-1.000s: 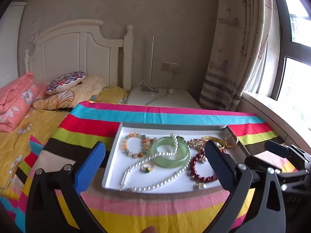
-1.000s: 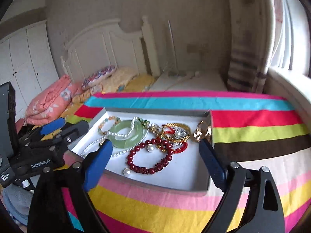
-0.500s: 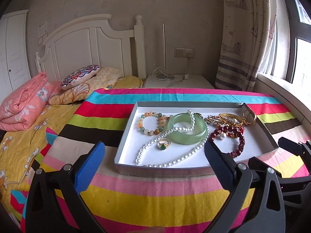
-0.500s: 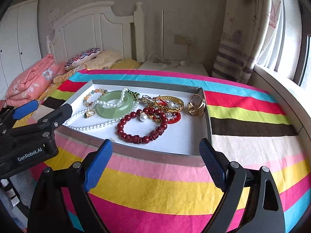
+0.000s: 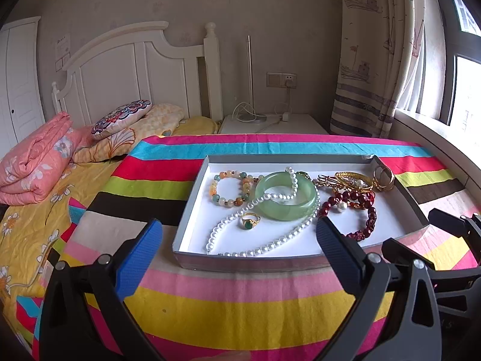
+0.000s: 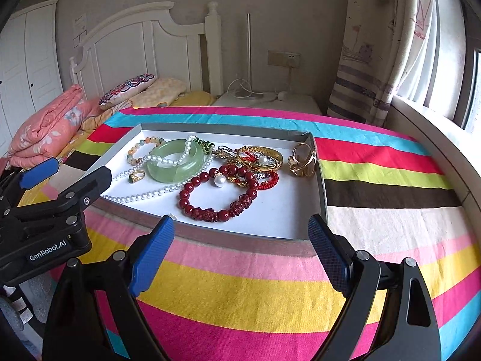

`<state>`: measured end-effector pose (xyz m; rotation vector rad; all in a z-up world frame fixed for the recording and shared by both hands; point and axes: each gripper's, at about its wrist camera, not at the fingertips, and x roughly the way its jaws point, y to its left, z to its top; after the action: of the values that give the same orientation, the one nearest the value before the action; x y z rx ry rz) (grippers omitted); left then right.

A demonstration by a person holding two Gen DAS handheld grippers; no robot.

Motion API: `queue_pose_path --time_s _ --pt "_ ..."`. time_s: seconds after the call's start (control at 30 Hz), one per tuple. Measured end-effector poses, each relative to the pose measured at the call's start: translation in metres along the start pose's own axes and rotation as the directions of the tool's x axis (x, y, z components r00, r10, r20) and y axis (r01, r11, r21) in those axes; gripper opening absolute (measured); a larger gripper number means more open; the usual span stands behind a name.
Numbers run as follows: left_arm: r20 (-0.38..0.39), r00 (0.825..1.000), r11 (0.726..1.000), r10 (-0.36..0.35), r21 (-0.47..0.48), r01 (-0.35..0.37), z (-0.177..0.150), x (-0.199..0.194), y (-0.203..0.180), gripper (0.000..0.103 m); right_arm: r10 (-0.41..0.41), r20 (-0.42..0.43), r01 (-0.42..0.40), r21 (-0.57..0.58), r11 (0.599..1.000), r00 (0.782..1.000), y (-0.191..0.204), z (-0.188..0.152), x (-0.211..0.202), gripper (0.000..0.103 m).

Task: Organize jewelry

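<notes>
A grey tray (image 5: 207, 263) with a white floor lies on a striped cloth and holds a jumble of jewelry. In it lie a green jade bangle (image 5: 287, 210) with a pearl necklace (image 5: 270, 245) draped over it, a pastel bead bracelet (image 5: 230, 188), a gold ring with a green stone (image 5: 250, 220), a dark red bead bracelet (image 6: 219, 194) and gold bangles (image 6: 260, 158). My left gripper (image 5: 239, 249) is open and empty just in front of the tray's near wall. My right gripper (image 6: 240, 249) is open and empty at the tray's near right.
The striped cloth (image 6: 375, 180) covers a raised surface. A bed with pillows (image 5: 120, 120) and a pink quilt (image 5: 36, 162) lies to the left. A white nightstand (image 5: 270, 123) stands behind, and a window sill (image 6: 436, 138) runs along the right.
Both grippers have drawn back and levelled, so the tray sits lower and steadier in both views. The jewelry has not moved.
</notes>
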<state>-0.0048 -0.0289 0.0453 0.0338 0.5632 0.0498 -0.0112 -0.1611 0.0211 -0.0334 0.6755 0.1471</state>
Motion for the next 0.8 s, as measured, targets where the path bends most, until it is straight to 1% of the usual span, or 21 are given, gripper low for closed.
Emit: queue_pose_path --time_s 0.8 --pt "0.008 1.000 1.000 0.007 -0.007 -0.007 -0.0009 -0.0023 0.0030 0.101 -0.014 -0.013 0.014 0.010 1.000 1.000 -0.0033 -0.0009 0.0025 0.087"
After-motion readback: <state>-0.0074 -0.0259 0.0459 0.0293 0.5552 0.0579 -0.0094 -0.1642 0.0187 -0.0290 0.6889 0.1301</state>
